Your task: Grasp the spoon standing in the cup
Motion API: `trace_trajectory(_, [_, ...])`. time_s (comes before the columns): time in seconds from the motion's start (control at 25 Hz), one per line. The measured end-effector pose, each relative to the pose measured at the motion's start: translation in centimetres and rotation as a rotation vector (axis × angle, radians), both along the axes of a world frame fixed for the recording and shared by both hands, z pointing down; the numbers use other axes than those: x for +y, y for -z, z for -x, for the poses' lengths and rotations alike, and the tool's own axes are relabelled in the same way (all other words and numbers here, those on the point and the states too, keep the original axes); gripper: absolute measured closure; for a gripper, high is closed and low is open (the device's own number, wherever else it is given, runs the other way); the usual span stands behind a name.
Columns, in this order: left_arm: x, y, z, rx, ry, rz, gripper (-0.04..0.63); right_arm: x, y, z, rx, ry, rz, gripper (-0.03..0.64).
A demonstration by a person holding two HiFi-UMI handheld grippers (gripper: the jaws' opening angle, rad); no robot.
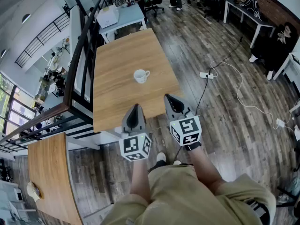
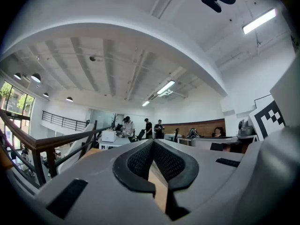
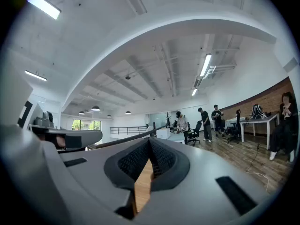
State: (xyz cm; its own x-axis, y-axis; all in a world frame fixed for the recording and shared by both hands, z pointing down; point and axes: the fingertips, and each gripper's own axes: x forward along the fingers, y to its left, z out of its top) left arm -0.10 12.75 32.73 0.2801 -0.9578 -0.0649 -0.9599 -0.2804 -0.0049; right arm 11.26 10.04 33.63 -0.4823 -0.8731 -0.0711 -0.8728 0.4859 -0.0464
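1 white cup (image 1: 141, 75) is sitting mid-table (image 1: 117, 55); any spoon inside is too small to make out. Both grippers, left gripper (image 1: 136, 108) and right gripper (image 1: 169, 99), are hovering over the table's near edge, well short of the cup, jaws pressed together on nothing.

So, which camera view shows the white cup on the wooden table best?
The head view: the small white cup with a handle stands unobstructed near the middle of the light wooden table. The left gripper view and the right gripper view show no cup, only a strip of wood between their own jaws.
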Motion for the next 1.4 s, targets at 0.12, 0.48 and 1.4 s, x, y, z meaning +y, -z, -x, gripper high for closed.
trace_trajectory(0.12, [-0.4,-0.1,0.0,0.003,0.002,-0.001,0.594,-0.4,0.2,-0.3,-0.013,-0.004,-0.005,0.603])
trace_trajectory(0.48, [-3.3,-0.5,0.6,0.015,-0.027,-0.004,0.594,-2.9,0.0,0.8,-0.049,0.016,-0.021,0.603])
trace_trajectory(1.4, [-28.9,-3.4,12.9,0.084,-0.103,0.012,0.594,-26.8,-2.2,12.0,-0.003,-0.112,-0.005,0.603])
